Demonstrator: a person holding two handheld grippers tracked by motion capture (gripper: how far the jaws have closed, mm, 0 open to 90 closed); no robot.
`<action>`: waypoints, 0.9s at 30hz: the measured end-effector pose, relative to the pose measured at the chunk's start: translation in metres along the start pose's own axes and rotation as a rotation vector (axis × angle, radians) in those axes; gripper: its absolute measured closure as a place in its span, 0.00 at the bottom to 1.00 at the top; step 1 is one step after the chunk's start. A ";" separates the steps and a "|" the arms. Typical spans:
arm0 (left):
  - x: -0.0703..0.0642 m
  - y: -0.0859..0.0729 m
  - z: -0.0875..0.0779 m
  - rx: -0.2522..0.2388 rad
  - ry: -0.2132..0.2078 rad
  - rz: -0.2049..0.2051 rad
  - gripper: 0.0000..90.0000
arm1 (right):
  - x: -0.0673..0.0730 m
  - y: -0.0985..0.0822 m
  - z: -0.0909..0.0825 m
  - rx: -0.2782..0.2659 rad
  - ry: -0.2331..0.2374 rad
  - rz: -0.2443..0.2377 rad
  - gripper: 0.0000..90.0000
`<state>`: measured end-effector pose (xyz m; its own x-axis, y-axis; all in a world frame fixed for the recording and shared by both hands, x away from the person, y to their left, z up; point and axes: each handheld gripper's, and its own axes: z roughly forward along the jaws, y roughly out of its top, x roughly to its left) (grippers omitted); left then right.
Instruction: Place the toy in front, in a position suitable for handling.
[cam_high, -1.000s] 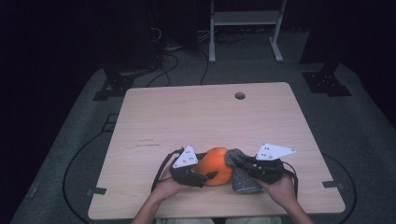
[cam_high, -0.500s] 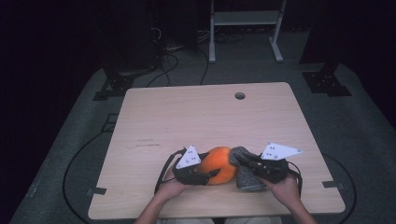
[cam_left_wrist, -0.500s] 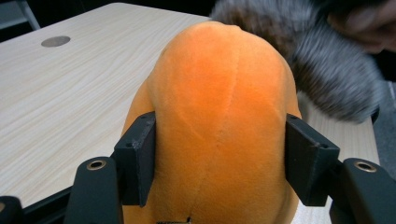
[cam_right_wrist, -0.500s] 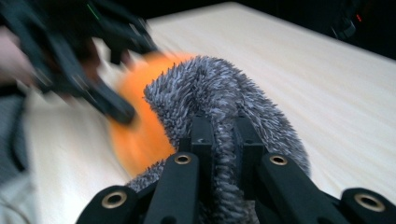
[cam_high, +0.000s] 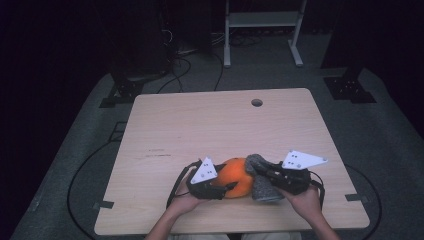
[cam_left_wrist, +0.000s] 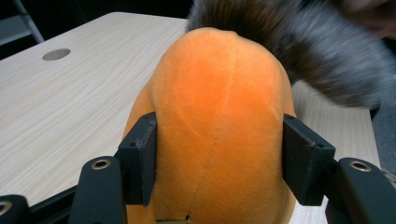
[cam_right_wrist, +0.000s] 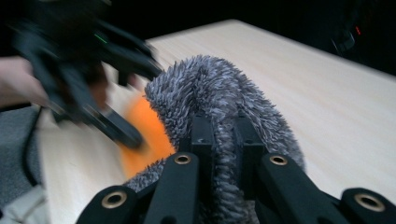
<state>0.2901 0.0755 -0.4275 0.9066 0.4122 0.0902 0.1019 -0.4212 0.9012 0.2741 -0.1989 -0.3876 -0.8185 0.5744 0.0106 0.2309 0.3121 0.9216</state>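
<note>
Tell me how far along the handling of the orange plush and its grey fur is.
Done: both grips look set. In hand: the left gripper has just been closing on the orange plush body, while the right gripper pinches the grey fur part. Left: whatever pulling or repositioning follows; the toy sits near the table front edge.

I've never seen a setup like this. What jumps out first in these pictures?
A bright orange plush ball sits at the near edge of the pale wooden table, squeezed between the black jaws of the left gripper, which have just been closing. Beside it, the right gripper pinches a shaggy grey furry piece lying against the ball.
</note>
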 end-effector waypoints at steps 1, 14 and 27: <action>-0.002 0.001 0.000 -0.004 -0.003 0.007 0.41 | 0.005 0.004 0.001 -0.003 0.003 -0.027 0.90; -0.003 0.006 -0.003 0.014 0.001 0.009 0.43 | 0.006 0.003 0.005 0.022 0.003 -0.016 0.90; 0.021 -0.015 -0.004 0.073 -0.094 -0.067 0.13 | -0.009 -0.016 0.012 0.080 0.001 0.022 0.90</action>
<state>0.3060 0.0938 -0.4370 0.9308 0.3653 -0.0120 0.1895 -0.4541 0.8706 0.2842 -0.1996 -0.4068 -0.8134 0.5809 0.0305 0.2898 0.3592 0.8871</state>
